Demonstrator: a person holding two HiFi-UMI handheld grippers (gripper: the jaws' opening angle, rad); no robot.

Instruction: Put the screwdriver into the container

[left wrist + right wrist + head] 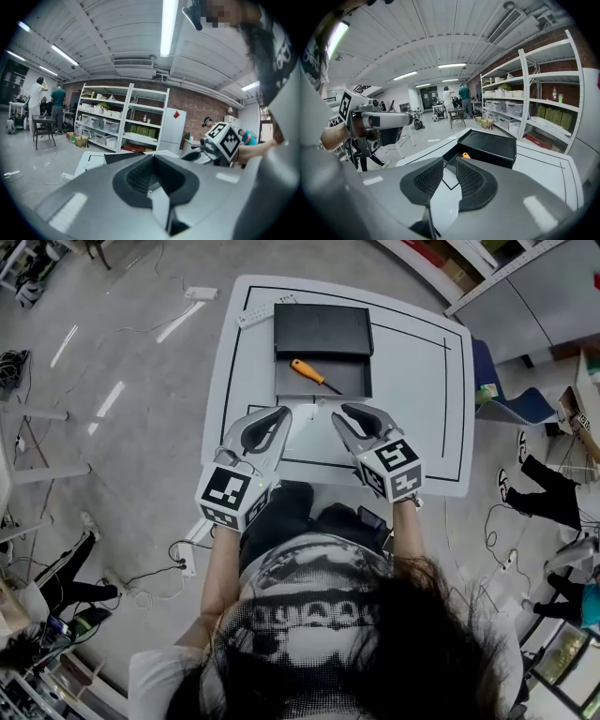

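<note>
Where screwdriver (314, 375) lies (inside container (323, 329)), table (422, 381), shelves (534, 93)

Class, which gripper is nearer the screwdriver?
Right, narrowly. The right gripper hangs just short of the screwdriver, by its tip; the left gripper is farther, left of its handle.

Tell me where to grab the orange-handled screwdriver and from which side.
Take the screwdriver by its thick orange handle, jaws across it, coming from above: it lies flat and slanted in the container, whose black part blocks the far side.
</note>
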